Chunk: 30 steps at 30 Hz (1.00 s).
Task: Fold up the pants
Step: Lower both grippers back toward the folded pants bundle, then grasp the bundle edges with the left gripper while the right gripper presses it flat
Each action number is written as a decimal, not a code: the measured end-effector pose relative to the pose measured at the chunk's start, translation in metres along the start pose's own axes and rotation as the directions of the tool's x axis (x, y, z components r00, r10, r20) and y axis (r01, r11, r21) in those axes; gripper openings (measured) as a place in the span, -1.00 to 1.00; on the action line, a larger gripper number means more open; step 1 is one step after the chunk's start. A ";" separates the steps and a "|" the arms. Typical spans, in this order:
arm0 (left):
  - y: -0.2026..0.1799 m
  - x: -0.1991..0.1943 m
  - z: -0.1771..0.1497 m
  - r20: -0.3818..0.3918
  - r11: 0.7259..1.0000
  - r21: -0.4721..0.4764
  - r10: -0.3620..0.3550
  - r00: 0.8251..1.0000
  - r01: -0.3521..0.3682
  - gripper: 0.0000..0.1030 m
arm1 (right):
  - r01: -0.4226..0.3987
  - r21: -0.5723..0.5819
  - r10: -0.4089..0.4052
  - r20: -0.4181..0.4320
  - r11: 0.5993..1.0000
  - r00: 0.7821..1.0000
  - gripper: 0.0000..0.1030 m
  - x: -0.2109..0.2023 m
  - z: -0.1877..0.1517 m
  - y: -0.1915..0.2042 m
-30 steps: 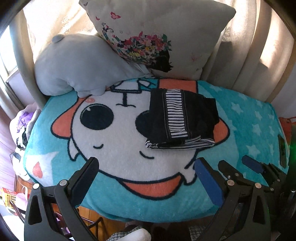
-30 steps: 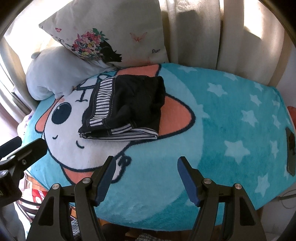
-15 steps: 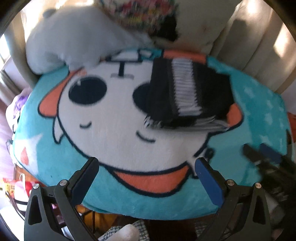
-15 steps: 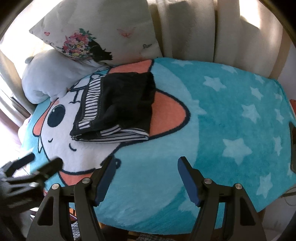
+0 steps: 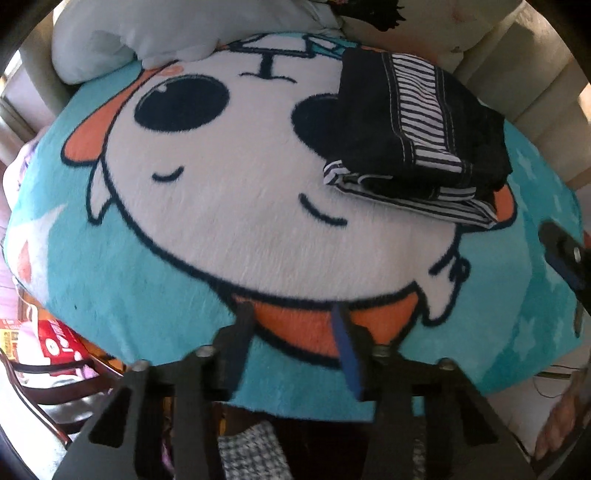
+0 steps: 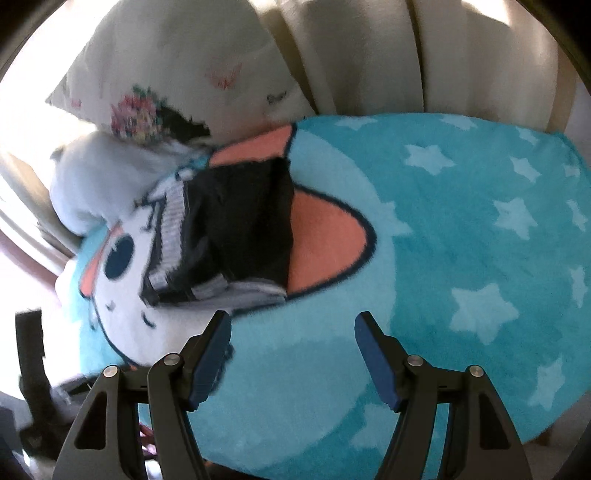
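The black pants with striped trim lie folded in a compact stack on the teal cartoon blanket; they also show in the right wrist view. My left gripper is over the blanket's near edge, well short of the pants, its jaws narrowed but still apart with nothing between them. My right gripper is open and empty just in front of the pants. Its finger also shows at the right edge of the left wrist view.
A grey plush pillow and a floral pillow lean at the back of the blanket. Cream curtains hang behind. Red packaging and a chair frame lie below the left edge.
My left gripper's jaws have narrowed a lot and it has moved closer over the blanket. The right gripper has shifted forward and stays open. The pants have not moved.
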State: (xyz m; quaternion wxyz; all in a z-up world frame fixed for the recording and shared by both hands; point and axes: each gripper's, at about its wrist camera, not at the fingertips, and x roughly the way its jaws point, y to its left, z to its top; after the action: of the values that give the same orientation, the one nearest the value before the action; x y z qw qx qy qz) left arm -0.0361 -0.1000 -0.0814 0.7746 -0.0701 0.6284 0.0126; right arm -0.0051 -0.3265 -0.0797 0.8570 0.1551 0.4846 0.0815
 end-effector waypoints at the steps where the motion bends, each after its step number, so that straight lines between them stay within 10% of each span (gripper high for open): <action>1: 0.003 -0.002 0.002 -0.001 1.000 -0.008 -0.015 1.000 0.015 -0.33 | -0.014 0.010 0.014 0.004 1.000 1.000 0.44 0.001 0.005 -0.002; 10: 0.004 -0.018 0.092 0.099 0.978 0.008 -0.208 0.973 0.209 -0.05 | -0.167 0.092 0.167 0.011 0.982 0.986 0.44 0.044 0.062 -0.013; 17: -0.020 0.038 0.150 -0.024 0.947 0.019 -0.320 0.947 0.320 -0.05 | -0.243 0.218 0.262 -0.064 0.945 0.963 0.42 0.100 0.087 -0.015; 22: -0.018 0.029 0.150 -0.050 0.916 0.037 -0.397 0.916 0.399 -0.67 | -0.294 0.297 0.328 -0.071 0.909 0.942 -0.32 0.113 0.086 -0.008; 30: 0.001 -0.002 0.174 0.042 0.927 0.066 -0.372 0.927 0.369 -0.67 | -0.383 0.268 0.400 -0.010 0.884 0.916 -0.38 0.090 0.107 0.025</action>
State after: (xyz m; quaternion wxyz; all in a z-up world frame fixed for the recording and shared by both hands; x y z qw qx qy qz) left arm 0.1323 -0.0777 -0.0446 0.7814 -0.1648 0.5830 -0.1498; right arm 0.1330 -0.2968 -0.0916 0.7789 0.3580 0.4772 0.1935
